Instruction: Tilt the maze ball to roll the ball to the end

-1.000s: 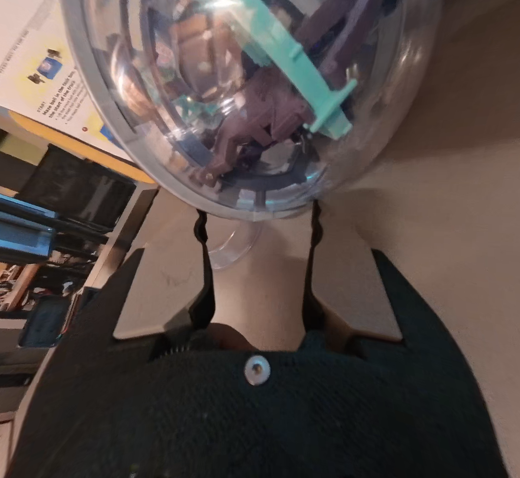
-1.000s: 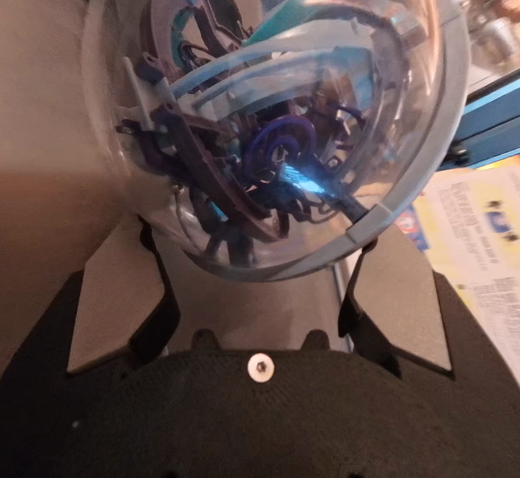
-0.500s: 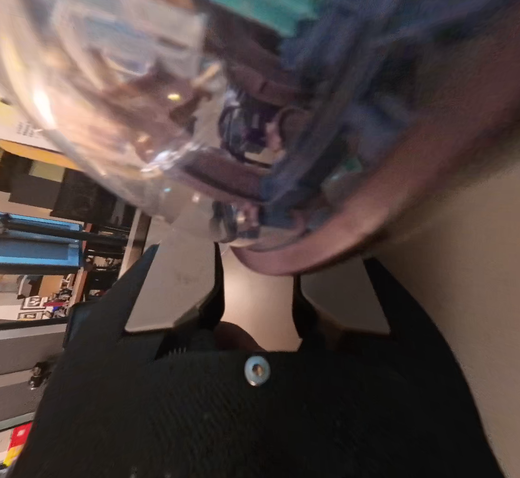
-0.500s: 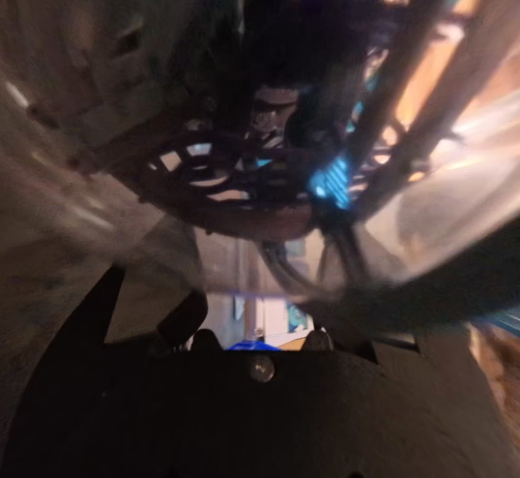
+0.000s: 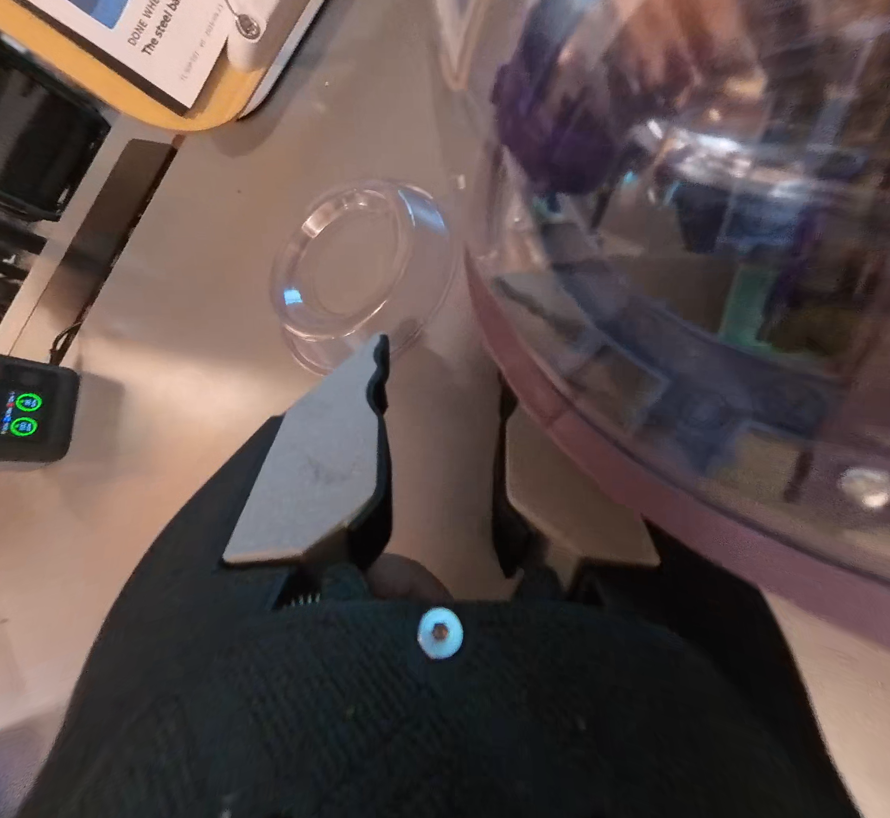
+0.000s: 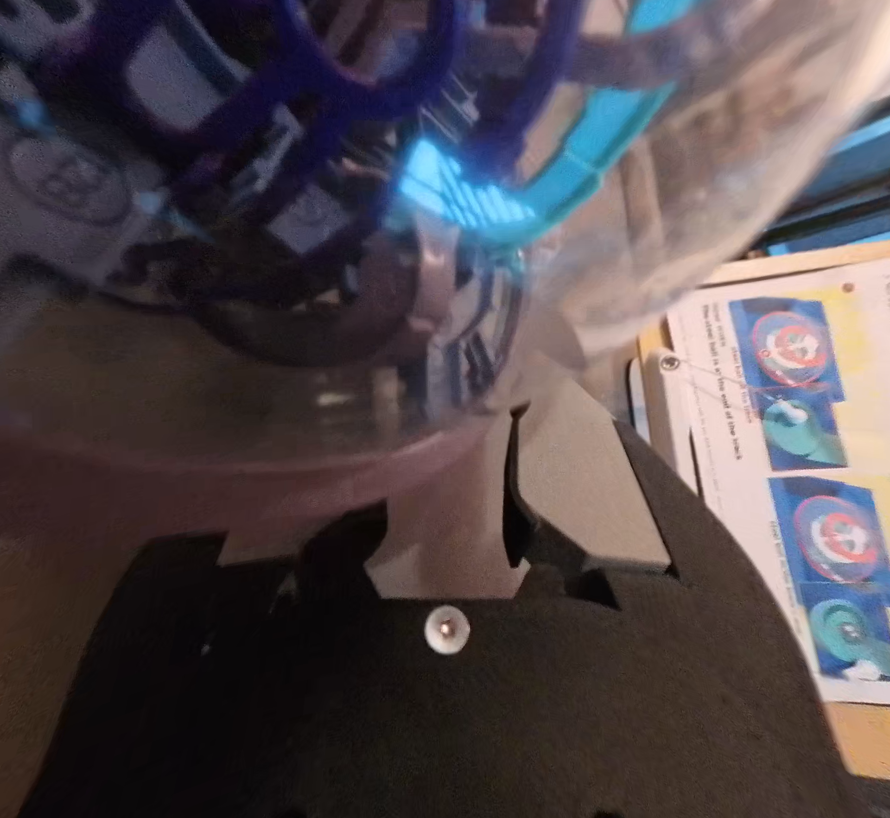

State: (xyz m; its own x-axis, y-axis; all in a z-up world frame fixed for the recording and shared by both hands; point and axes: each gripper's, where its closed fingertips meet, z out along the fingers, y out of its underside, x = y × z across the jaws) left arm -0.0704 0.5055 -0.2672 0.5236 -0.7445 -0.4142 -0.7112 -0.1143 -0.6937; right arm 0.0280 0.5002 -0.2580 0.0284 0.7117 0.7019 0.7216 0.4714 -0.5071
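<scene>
The maze ball (image 5: 674, 217) is a clear sphere with purple, blue and teal tracks and a pale band around its middle. In the left wrist view it fills the right side, off its clear stand ring (image 5: 361, 265). My left gripper (image 5: 443, 364) is open, and the ball's band lies over its right finger. In the right wrist view the maze ball (image 6: 337, 169) fills the top. My right gripper (image 6: 510, 414) has its jaws almost together, pinched at the band's edge. The pictures are too blurred to show the small steel ball clearly.
A printed instruction card (image 5: 159, 0) on a yellow board lies at the back left, and also shows in the right wrist view (image 6: 794, 458). A small black device with green lights (image 5: 29, 409) sits on the tan table (image 5: 192, 265) to the left.
The ball has swung and turned from in front of both grippers to the side, baring the stand ring. My right gripper's jaws have gone from wide open to nearly together. Left jaws narrowed slightly.
</scene>
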